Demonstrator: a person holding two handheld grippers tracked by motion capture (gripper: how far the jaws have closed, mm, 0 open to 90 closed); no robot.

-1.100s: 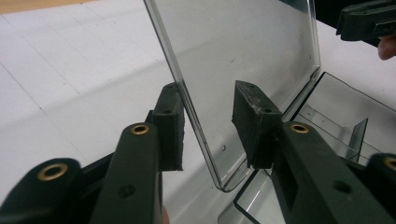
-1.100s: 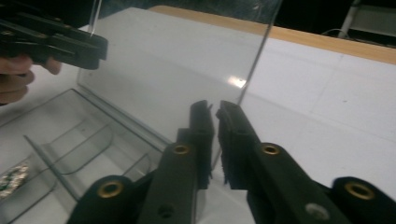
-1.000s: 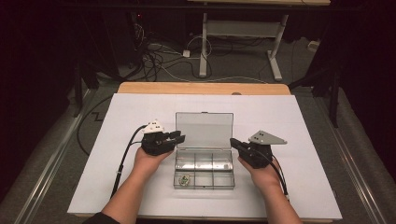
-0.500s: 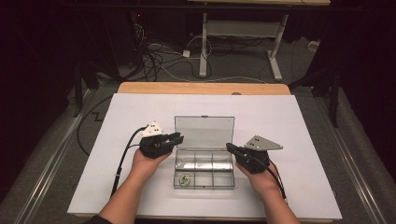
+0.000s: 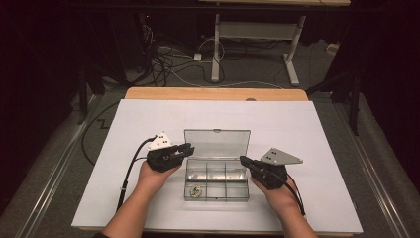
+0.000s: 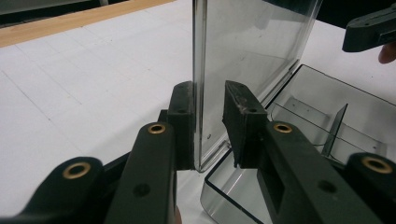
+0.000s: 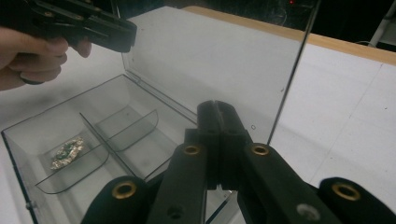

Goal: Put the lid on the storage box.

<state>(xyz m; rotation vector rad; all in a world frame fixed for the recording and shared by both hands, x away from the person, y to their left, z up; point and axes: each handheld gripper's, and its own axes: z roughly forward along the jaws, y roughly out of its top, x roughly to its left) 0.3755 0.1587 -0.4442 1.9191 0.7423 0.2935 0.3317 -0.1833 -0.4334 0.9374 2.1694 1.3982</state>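
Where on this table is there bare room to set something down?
The white table is bare behind the upright lid, and at both far sides. It is crowded mid-front: the clear box sits between the left gripper and right gripper.

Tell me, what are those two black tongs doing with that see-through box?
A person holds tongs in each hand beside a clear plastic box on the white table. The box's lid stands open and upright. The left tongs have their jaws on either side of the lid's edge, with a gap on one side. The right tongs are closed at the box's right end. One small shiny thing lies in a front compartment.
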